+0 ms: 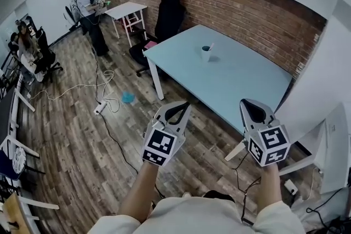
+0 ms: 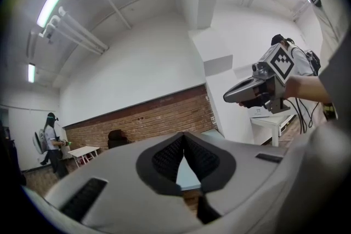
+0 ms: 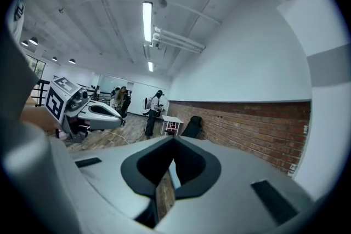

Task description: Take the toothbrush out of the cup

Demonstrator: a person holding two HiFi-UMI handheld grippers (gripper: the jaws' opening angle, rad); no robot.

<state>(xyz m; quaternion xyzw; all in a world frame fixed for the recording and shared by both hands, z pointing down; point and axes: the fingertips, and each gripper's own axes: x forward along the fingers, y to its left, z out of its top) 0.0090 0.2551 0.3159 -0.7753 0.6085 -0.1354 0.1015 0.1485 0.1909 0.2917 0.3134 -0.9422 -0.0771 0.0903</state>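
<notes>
Head view: pale blue table [image 1: 247, 90] along a brick wall. The cup [image 1: 205, 53] is on its far half, with the toothbrush [image 1: 211, 47] standing inside, handle tilted right. The left gripper [image 1: 178, 111] and right gripper [image 1: 252, 109] are over the floor, well short of it.
Left gripper view: we read jaw tips touching, nothing held.
Right gripper view: same. Path to the cup judged clear.

We find no legible text, brand or number. The marker cubes [image 1: 159, 146] on the left claw [image 1: 182, 105] and right claw [image 1: 248, 102] bear only square patterns.

light: bright, even, from ceiling tubes [image 3: 147, 20] | shadows: soft | edges: fisheye bend, dark vignette | close foreground: blurred
</notes>
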